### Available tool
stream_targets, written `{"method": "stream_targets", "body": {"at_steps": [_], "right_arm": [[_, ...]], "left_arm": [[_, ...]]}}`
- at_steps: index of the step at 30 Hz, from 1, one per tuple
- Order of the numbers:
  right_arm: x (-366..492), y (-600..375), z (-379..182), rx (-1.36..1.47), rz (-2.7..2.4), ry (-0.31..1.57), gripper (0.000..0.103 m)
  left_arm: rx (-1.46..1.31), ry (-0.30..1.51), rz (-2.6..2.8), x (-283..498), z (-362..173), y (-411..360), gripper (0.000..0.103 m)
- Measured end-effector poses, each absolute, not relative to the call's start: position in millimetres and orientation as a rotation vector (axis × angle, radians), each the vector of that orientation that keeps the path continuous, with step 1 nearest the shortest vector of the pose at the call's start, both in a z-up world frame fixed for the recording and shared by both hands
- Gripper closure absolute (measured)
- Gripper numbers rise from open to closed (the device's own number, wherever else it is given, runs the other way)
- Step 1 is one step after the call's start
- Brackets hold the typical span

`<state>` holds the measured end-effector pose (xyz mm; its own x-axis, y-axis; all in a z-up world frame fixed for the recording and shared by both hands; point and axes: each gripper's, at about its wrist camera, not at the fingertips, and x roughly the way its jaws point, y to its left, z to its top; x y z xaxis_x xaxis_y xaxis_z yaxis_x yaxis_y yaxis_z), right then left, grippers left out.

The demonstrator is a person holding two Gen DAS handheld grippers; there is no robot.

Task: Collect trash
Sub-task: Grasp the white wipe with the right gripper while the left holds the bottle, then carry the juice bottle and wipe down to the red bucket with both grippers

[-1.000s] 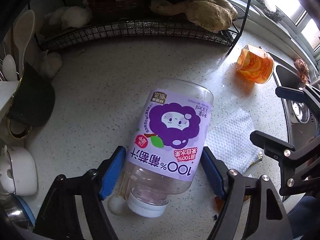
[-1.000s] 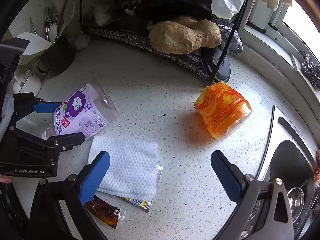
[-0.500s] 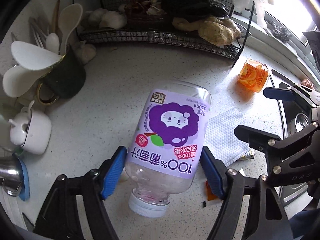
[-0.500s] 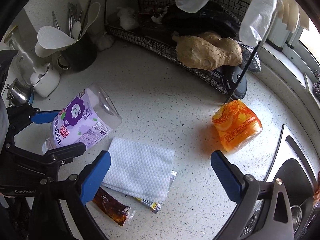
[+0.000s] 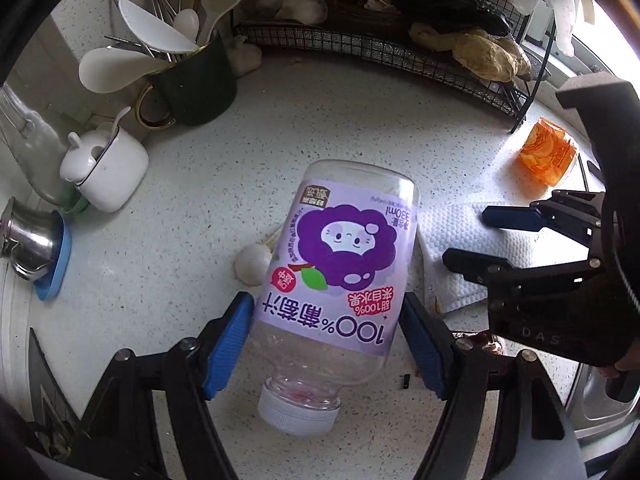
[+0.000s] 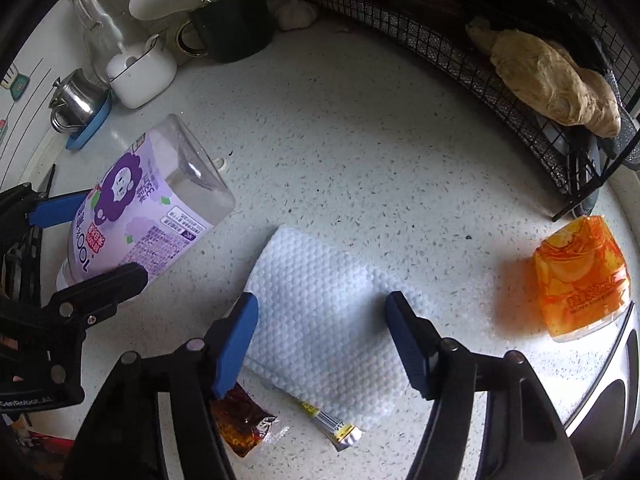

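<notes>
Clearly legible on the purple-labelled bottle (image 5: 340, 272): "100%" and "330ml", gripped cap-down in the left gripper (image 5: 326, 340), lifted above the speckled counter (image 6: 360, 140). Closing over the white paper towel (image 6: 320, 312), right gripper (image 6: 322, 344), pads not yet pressing. Visible only from the right wrist: sauce packet (image 6: 244, 424) and foil sachet (image 6: 332, 426).

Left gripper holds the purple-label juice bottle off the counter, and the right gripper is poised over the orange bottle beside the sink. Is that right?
Not quite. The left gripper does hold the purple-label juice bottle off the counter, but the right gripper is over the white paper towel, its jaws closing around it. The orange bottle lies apart, nearer the sink. The right wrist view shows this.
</notes>
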<state>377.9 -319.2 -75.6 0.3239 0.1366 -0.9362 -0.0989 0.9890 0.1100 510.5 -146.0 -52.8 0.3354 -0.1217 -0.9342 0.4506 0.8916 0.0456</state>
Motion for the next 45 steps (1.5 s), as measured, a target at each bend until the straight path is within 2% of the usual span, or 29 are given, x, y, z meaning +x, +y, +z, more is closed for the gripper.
{"method": "stream_targets", "body": {"at_steps": [2, 3, 7, 8, 9, 18, 28, 45], "right_arm": [[378, -321, -74, 0.034, 0.165, 1.225, 0.062], [378, -323, -73, 0.04, 0.175, 1.227, 0.069], [371, -324, -71, 0.019, 0.193, 1.214, 0.079], [367, -323, -71, 0.012, 0.193, 1.207, 0.085], [365, -323, -71, 0.016, 0.195, 1.199, 0.096], [338, -309, -42, 0.053, 0.195, 1.113, 0.097], [274, -271, 0, 0.008, 0.253, 1.037, 0.097], [127, -195, -5, -0.035, 0.335, 1.045, 0.097]], "left_arm": [[0.3, 1.189, -0.367, 508, -56, -145, 0.031], [0.29, 1.195, -0.362, 507, -57, -144, 0.031], [0.286, 1.191, -0.359, 501, -59, -143, 0.031], [0.286, 1.189, -0.358, 499, -58, -143, 0.031], [0.282, 1.186, -0.359, 496, -57, -142, 0.031], [0.215, 1.113, -0.347, 453, -26, -116, 0.031], [0.139, 1.057, -0.319, 364, 0, -72, 0.031], [0.099, 1.08, -0.249, 179, -13, 6, 0.031]]}}
